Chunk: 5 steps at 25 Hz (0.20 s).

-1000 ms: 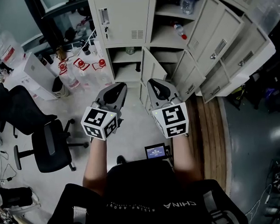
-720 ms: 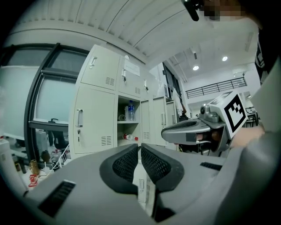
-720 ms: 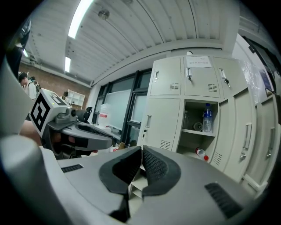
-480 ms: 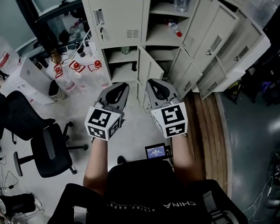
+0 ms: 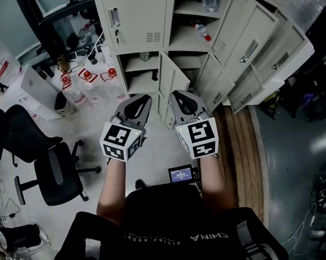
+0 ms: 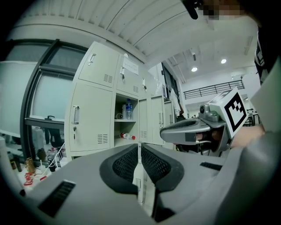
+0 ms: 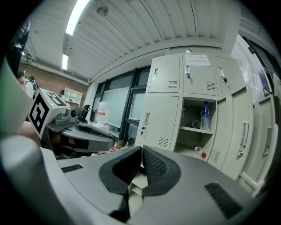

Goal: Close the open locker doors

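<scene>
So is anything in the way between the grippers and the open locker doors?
Nothing visible does. The left gripper and right gripper are shut and empty; only floor lies between them and the nearest open door.

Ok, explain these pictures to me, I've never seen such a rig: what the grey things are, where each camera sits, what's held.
A person holds a two-jaw tool in each hand: the left gripper and the right gripper. One picture looks down from a camera on the head; the other two come from cameras riding on the grippers. Both have jaws shut, holding nothing. Ahead stand cream lockers with several open doors; a water bottle stands on one shelf. An office chair is on the floor.
</scene>
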{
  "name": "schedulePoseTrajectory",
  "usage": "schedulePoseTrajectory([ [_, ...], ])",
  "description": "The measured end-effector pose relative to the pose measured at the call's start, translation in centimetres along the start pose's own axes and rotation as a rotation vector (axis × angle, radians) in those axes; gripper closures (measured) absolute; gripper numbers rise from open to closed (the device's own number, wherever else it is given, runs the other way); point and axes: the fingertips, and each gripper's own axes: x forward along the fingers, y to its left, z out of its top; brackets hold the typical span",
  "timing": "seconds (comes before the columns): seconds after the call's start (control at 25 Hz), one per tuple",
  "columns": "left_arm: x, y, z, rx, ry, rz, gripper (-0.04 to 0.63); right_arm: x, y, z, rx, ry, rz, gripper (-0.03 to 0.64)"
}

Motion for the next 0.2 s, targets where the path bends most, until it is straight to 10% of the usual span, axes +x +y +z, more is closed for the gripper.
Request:
schedulePoseTrajectory([
  [0.2,0.42,-0.36,-0.19,0.003,0.008,-0.005,0.572,-0.06,-0.29,-0.27,0.000,0.007,0.001,0.580],
])
